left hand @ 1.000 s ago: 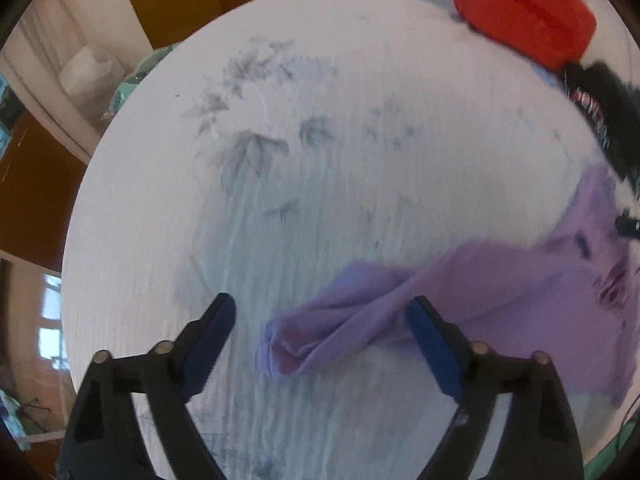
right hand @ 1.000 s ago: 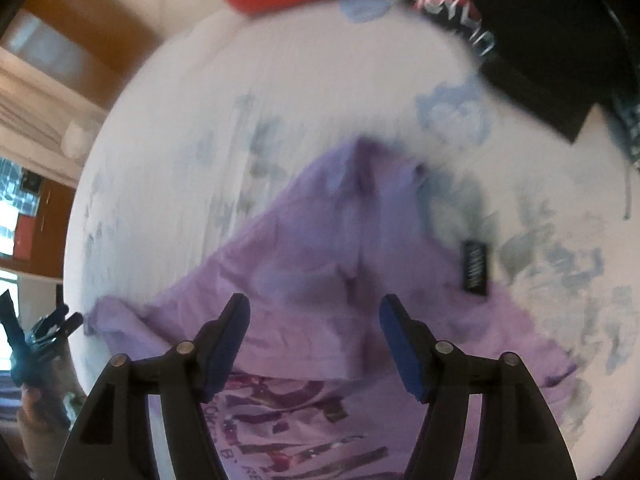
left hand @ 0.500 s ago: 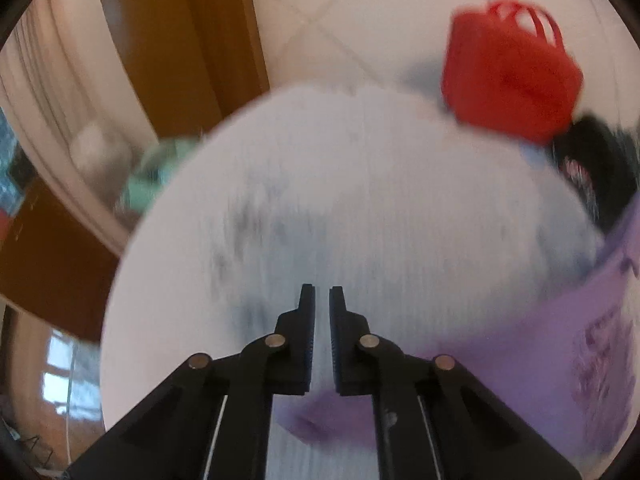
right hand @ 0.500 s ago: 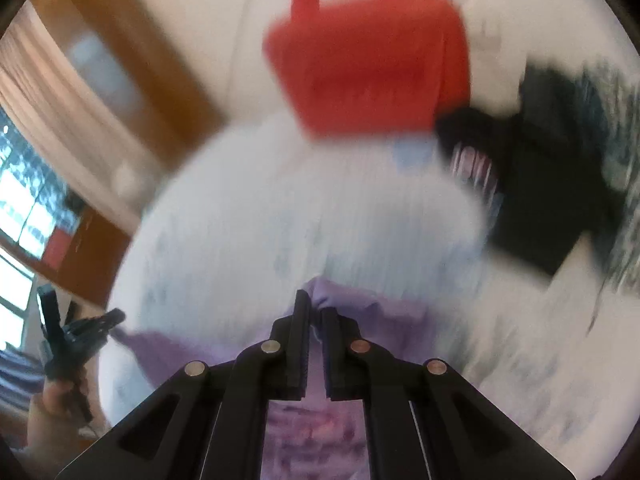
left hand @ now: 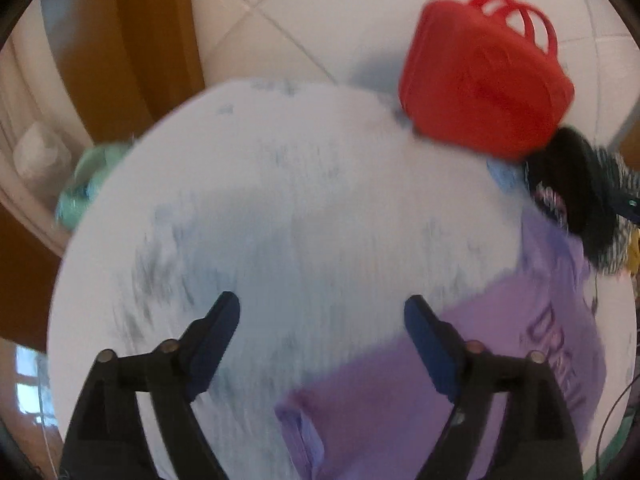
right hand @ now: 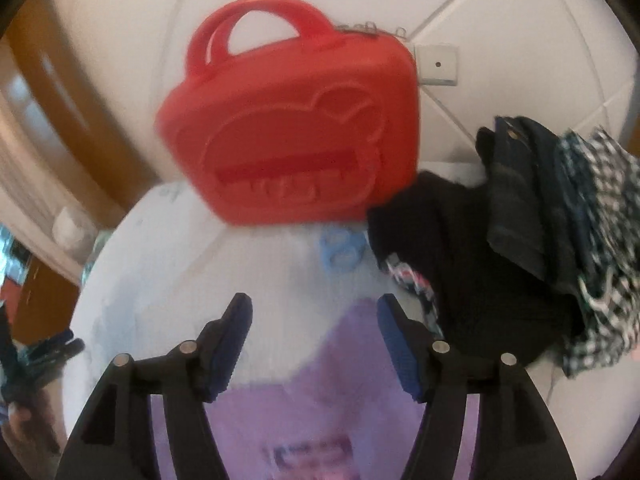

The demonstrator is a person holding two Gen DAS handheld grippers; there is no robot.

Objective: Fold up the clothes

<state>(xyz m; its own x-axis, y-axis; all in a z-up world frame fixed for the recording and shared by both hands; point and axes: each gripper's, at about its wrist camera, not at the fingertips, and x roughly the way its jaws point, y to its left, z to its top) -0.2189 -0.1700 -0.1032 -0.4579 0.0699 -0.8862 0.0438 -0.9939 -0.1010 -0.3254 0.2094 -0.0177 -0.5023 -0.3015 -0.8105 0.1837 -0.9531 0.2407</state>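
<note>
A purple T-shirt [left hand: 500, 360] with dark lettering lies spread on the white printed bedcover [left hand: 300, 200]. My left gripper [left hand: 322, 312] hovers above the shirt's left edge, its jaws opening with nothing between the pads. In the right wrist view the same shirt [right hand: 320, 400] lies below my right gripper [right hand: 314, 310], whose jaws are also opening and pinch no cloth. The left gripper [right hand: 40, 356], held by a hand, shows at that view's left edge.
A red plastic carry case [right hand: 292, 132] stands at the far edge of the bed. A pile of dark and checked clothes [right hand: 500, 260] lies to its right, close to the shirt. A small blue item [right hand: 340, 252] rests in front of the case. Tiled floor lies beyond.
Both grippers closed half a second ago and now stand open again. Both have risen and tilted up, so the red case fills more of each view. The shirt lies flatter.
</note>
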